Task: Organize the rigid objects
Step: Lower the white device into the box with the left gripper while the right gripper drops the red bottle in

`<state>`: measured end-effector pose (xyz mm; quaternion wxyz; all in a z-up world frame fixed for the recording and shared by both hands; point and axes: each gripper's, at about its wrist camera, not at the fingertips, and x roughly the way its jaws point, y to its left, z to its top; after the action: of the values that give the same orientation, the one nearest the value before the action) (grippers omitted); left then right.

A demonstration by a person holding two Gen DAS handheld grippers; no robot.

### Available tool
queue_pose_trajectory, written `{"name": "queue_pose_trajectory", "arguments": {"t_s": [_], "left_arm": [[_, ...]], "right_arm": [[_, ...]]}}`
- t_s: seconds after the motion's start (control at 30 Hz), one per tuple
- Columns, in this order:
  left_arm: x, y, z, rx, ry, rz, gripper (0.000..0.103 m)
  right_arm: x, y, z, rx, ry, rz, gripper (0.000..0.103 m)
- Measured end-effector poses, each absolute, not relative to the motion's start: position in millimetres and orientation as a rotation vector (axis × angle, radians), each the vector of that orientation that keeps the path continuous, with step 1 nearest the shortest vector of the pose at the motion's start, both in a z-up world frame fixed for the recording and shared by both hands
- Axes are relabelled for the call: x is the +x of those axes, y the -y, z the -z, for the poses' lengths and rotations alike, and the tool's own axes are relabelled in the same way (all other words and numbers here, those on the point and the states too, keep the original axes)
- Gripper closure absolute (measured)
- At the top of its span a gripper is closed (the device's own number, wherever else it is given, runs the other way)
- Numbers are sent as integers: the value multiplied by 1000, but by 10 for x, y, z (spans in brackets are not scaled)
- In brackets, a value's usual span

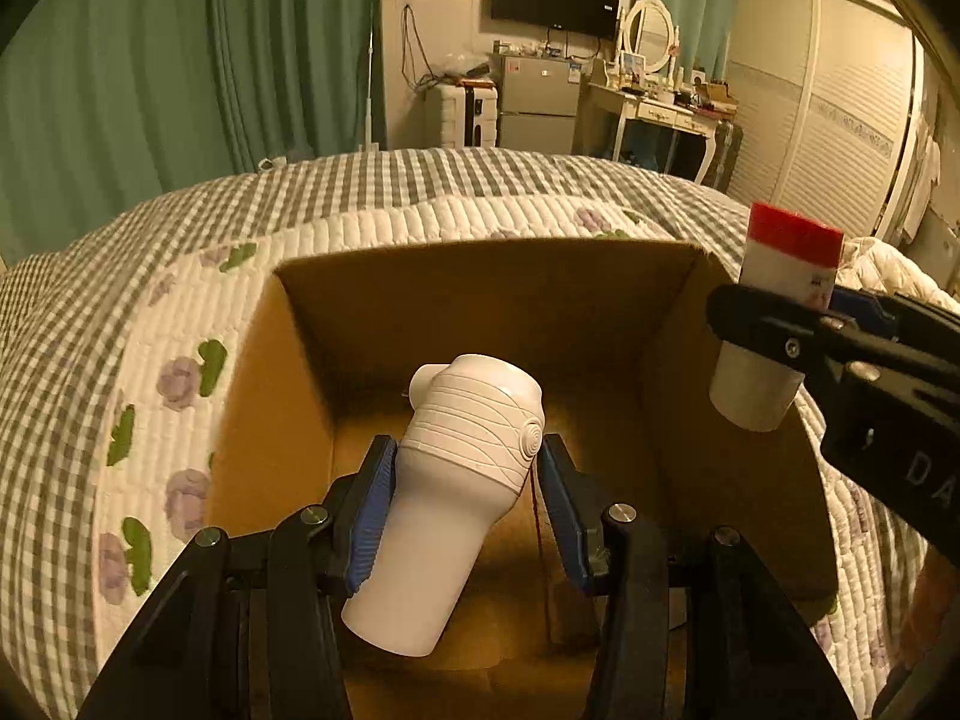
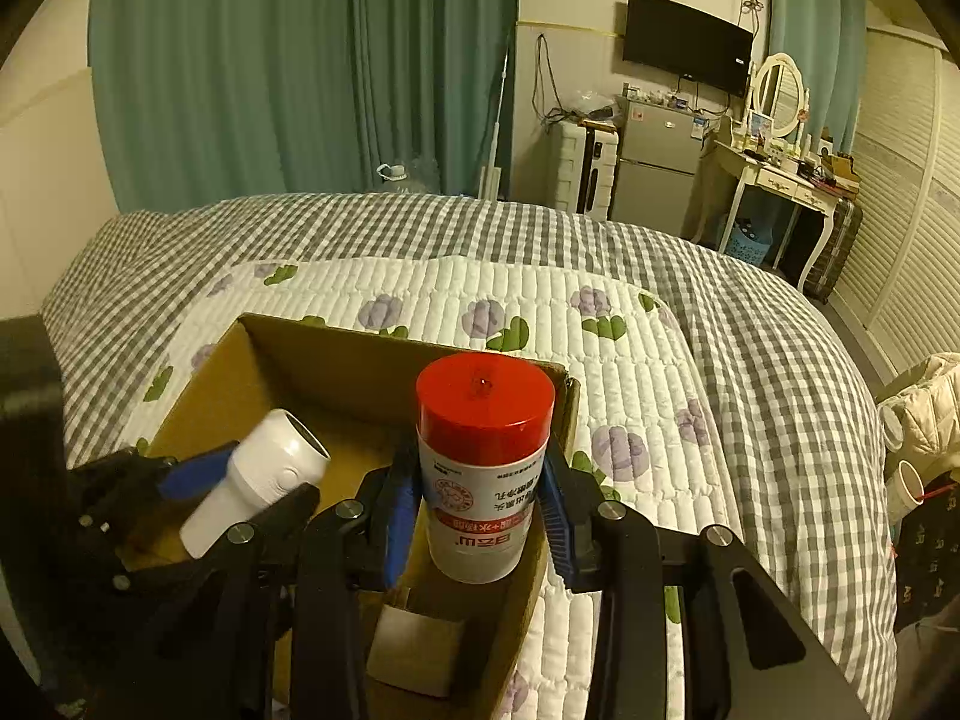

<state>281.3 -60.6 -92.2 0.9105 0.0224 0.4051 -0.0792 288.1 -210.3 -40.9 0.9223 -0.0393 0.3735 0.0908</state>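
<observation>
Left gripper (image 1: 468, 468) first, at six o'clock in its own view; its blue pads (image 1: 375, 516) pinch a white flashlight (image 1: 447, 498) by the waist, the wide lens end tilted up toward twelve; the flashlight hangs over the open cardboard box (image 1: 600, 300), inside its walls, and whether it touches the floor of the box I cannot tell. From the right wrist the same flashlight (image 2: 255, 480) sits at nine o'clock, lens end up and to the right, the left gripper (image 2: 198, 480) clamped on it.

Across to the right gripper (image 2: 483, 504), six o'clock in its view; its fingers (image 2: 399, 510) squeeze a white bottle (image 2: 480, 468) with a red cap, upright, printed label showing; the bottle hangs just over the right-hand wall of the box (image 2: 324, 354); a small grey carton (image 2: 414, 648) lies in the box below it. In the left view that bottle (image 1: 780, 312) shows at three o'clock, gripped round its middle by the right gripper (image 1: 774, 330), base over the box's right edge.

The box rests on a quilted floral pad (image 2: 600, 312) atop a grey checked bedspread (image 2: 750, 330); at one o'clock stand a dark screen (image 2: 687, 42) and a small fridge (image 2: 654, 156).
</observation>
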Motion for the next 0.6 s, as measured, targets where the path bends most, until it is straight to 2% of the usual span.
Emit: {"name": "queue_pose_trajectory", "arguments": {"t_s": [0.3,0.43,0.53,0.6], "left_arm": [[2842,649,1019,33,-850,162,54],[2836,624,1006,13,-840,164,51],[2802,632,993,38,-826,148,37],[2774,616,968,36,-815,153,37]], "right_arm": [[2921,2079,478,-84,-779,-188,67],[2956,2077,507,-75,-784,-189,67],[2975,2089,500,-53,-775,-191,66],[2979,2102,486,-33,-769,-191,66]]}}
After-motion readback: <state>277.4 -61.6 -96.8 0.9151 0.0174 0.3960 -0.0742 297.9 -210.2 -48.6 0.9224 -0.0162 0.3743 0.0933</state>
